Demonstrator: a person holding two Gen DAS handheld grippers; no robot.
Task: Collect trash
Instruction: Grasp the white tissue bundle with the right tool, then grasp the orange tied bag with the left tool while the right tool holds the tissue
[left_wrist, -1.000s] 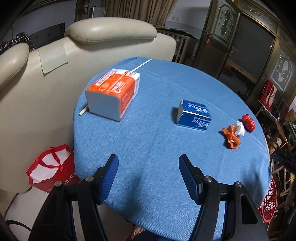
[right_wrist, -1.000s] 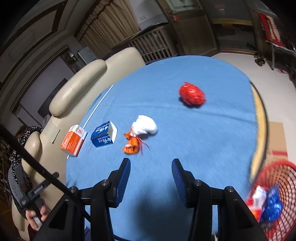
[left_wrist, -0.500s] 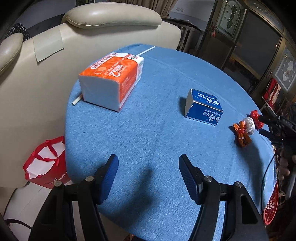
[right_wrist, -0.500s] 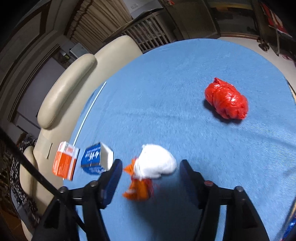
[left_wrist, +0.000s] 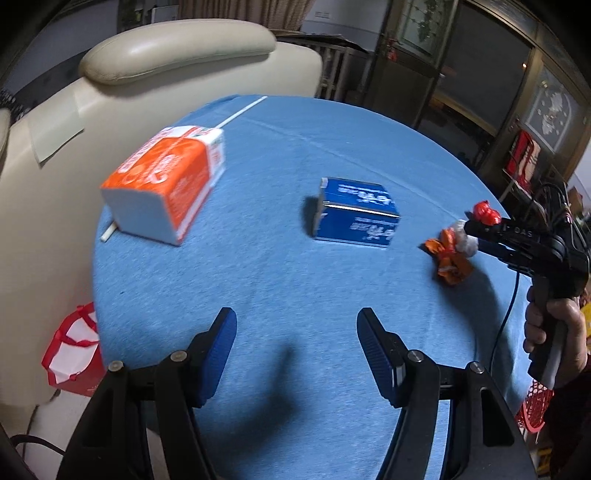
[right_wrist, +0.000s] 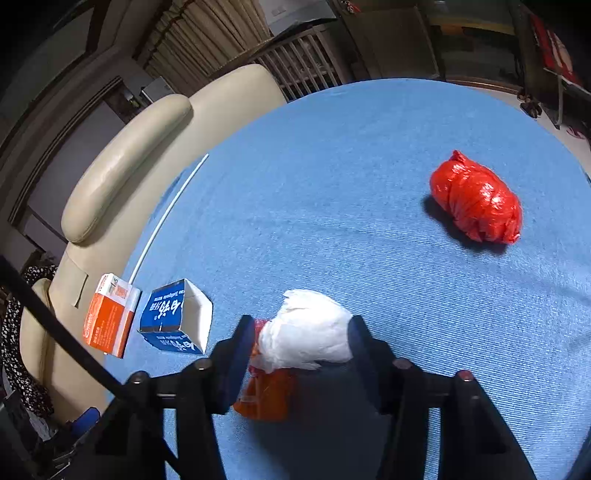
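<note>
We are closing our right gripper on a white crumpled wad knotted to an orange wrapper; both pads are already touching the wad's sides, at six o'clock on the round blue-clothed table. In the left wrist view this same bundle is sitting at three o'clock, with the right gripper reaching in from the edge and a hand gripping its handle.

We are holding our left gripper about half open over bare cloth, with nothing between its blue pads.

A red plastic ball is lying at two o'clock of the wad, well apart. The blue carton is resting near the table's middle, and the orange tissue pack is sitting at ten o'clock, on a thin white stick. A cream sofa is standing just beyond the table, a red paper bag is on the floor at eight o'clock, and a red mesh basket is showing at four.
</note>
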